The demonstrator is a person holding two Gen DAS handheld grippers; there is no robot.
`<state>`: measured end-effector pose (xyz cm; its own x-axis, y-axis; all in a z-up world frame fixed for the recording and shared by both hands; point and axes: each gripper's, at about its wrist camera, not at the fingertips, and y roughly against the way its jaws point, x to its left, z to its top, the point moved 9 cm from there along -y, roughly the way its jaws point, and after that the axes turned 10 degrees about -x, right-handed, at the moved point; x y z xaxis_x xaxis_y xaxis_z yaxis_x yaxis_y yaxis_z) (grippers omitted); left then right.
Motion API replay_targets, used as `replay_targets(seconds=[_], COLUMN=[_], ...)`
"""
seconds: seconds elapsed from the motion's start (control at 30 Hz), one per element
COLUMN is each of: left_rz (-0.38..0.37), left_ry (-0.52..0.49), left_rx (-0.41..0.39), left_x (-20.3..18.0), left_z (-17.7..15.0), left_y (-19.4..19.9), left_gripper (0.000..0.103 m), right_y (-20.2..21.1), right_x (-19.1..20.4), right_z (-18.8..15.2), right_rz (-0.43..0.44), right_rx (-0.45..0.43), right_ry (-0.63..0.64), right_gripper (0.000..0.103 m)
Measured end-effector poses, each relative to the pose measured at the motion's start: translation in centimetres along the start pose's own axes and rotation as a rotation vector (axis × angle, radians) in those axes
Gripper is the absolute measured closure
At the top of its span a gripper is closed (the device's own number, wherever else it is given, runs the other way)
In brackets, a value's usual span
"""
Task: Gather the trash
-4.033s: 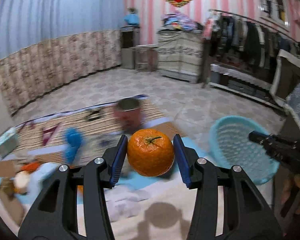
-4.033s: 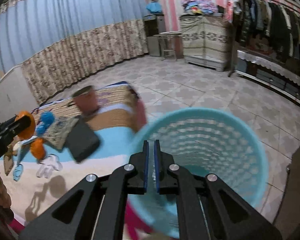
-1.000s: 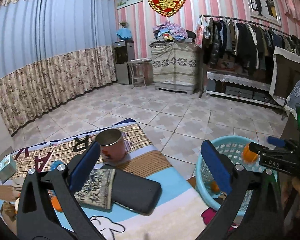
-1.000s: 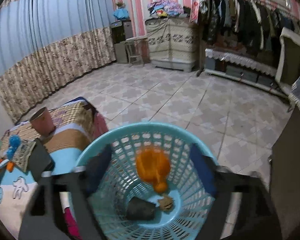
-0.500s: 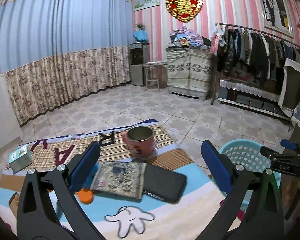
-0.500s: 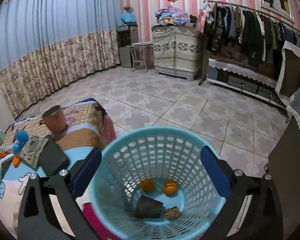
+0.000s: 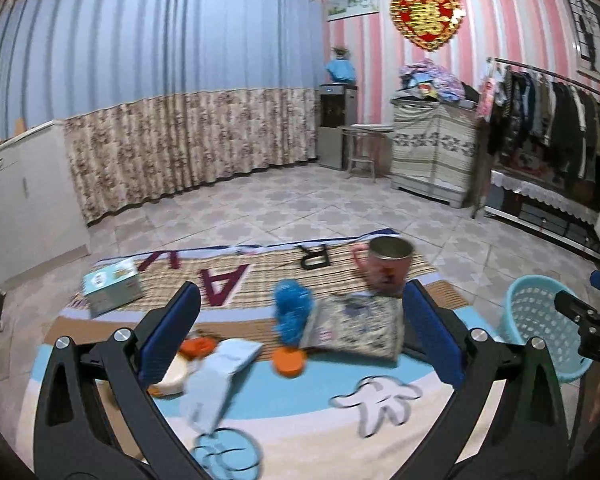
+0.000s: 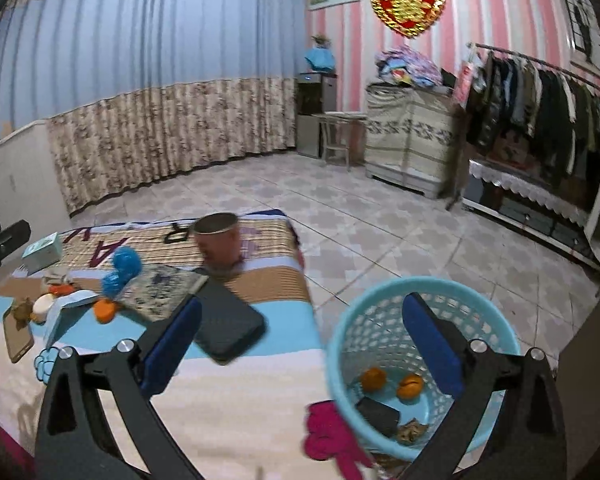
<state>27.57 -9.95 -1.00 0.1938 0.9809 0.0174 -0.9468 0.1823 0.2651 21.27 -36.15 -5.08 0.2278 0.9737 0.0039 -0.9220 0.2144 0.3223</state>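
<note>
My left gripper (image 7: pixel 300 336) is open and holds nothing. It hangs over a cartoon blanket (image 7: pixel 300 432) strewn with orange peel bits (image 7: pixel 287 360), a blue fluffy ball (image 7: pixel 294 308), light blue paper (image 7: pixel 220 376) and a patterned pouch (image 7: pixel 356 328). My right gripper (image 8: pixel 302 344) also stands wide open and empty, above the blanket's edge and the turquoise basket (image 8: pixel 412 282). Two oranges (image 8: pixel 373 378) lie in the basket with a dark object (image 8: pixel 378 410) and a brown scrap (image 8: pixel 410 432). The basket (image 7: pixel 540 320) shows at the right of the left wrist view.
A metal-rimmed mug (image 7: pixel 388 264) and a small box (image 7: pixel 112 286) stand at the blanket's far side. A black case (image 8: pixel 228 324) lies near the right gripper's left finger. Pink cloth (image 8: pixel 332 432) lies beside the basket. Tiled floor, a clothes rack and cabinets lie beyond.
An orange fell from the right gripper into the basket, and its jaws stand wider. Both views swung left, away from the basket and over the blanket's clutter.
</note>
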Motion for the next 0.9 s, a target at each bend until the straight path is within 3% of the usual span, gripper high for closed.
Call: replay_targets(seconds=[0.53,0.9], left_rz=[0.179,0.242], left_ry=[0.037,0.036], left_rx=[0.066,0.102], left_x=[13.8,18.6], left_z=[-4.9,-8.6], left_y=[1.7,1.7], left_gripper=[0.005,0.005], right_y=[-0.6,-2.1], right_x=[7.3,10.2], right_z=[-2.4,-3.8], right_rz=[0.058,0.073], right_rx=[0.028,0.055], right_ry=[0.035,0.044], right_gripper=[0.005,0.005])
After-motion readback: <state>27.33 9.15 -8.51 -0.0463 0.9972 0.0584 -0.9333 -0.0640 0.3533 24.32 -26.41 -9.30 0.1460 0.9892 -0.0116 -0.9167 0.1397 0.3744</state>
